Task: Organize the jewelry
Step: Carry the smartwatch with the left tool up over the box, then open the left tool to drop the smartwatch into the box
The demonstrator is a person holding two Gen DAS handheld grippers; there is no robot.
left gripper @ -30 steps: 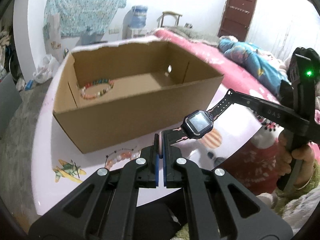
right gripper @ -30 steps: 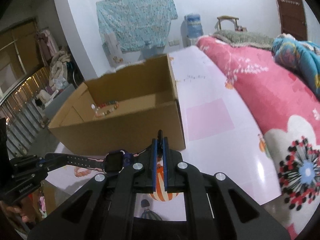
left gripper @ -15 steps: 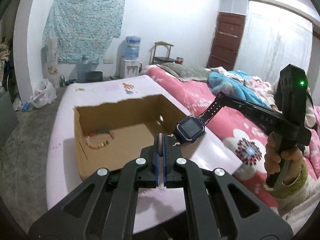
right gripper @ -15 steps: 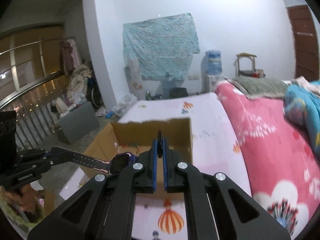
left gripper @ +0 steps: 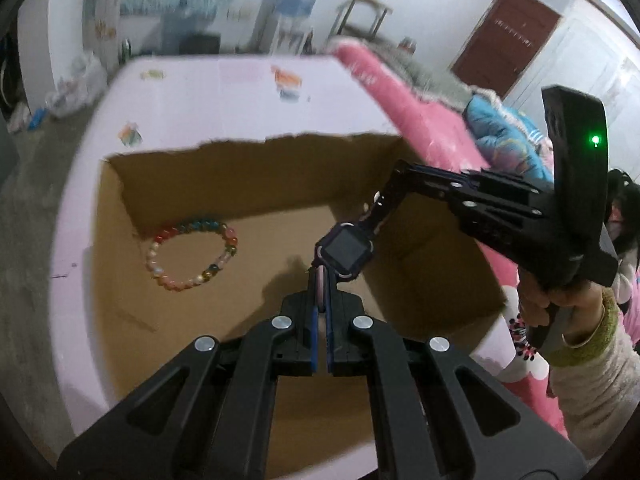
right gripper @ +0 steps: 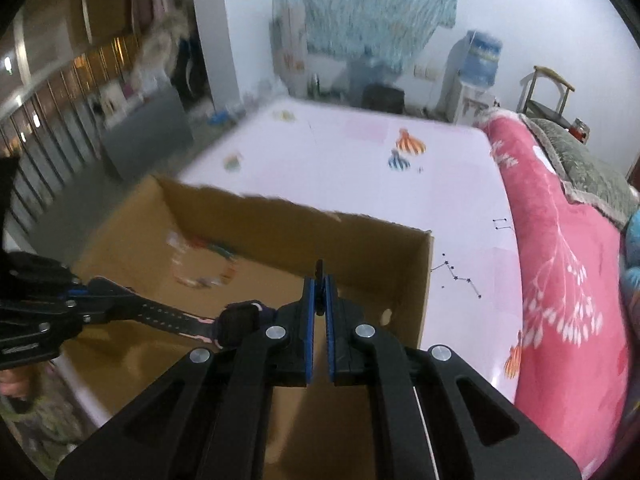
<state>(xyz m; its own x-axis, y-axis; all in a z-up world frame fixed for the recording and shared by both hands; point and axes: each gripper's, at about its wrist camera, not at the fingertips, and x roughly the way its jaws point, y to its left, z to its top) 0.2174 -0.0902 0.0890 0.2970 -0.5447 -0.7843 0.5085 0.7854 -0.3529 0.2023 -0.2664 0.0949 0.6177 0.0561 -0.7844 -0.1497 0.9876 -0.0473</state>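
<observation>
A dark smartwatch (left gripper: pixel 346 250) with a pink-and-black strap hangs stretched between my two grippers, above the open cardboard box (left gripper: pixel 240 176). My left gripper (left gripper: pixel 320 280) is shut on the pink strap end. My right gripper (left gripper: pixel 402 176) comes in from the right, shut on the other strap end. In the right wrist view my right gripper (right gripper: pixel 320 280) pinches a black strap tip, and the watch (right gripper: pixel 240 316) runs left to the left gripper (right gripper: pixel 90 294). A multicoloured bead bracelet (left gripper: pixel 192 252) lies on the box floor at the left, blurred in the right wrist view (right gripper: pixel 204 268).
The box (right gripper: pixel 420 280) sits on a pale pink table (right gripper: pixel 360 168) with small cartoon prints. A pink flowered quilt (right gripper: pixel 560 280) borders the table on the right. A person's hand (left gripper: pixel 560 300) in a green cuff holds the right gripper's handle.
Both grippers carried the watch from in front of the box to above its open top. The views now tilt down into the box. The grip on both strap ends is unchanged.
</observation>
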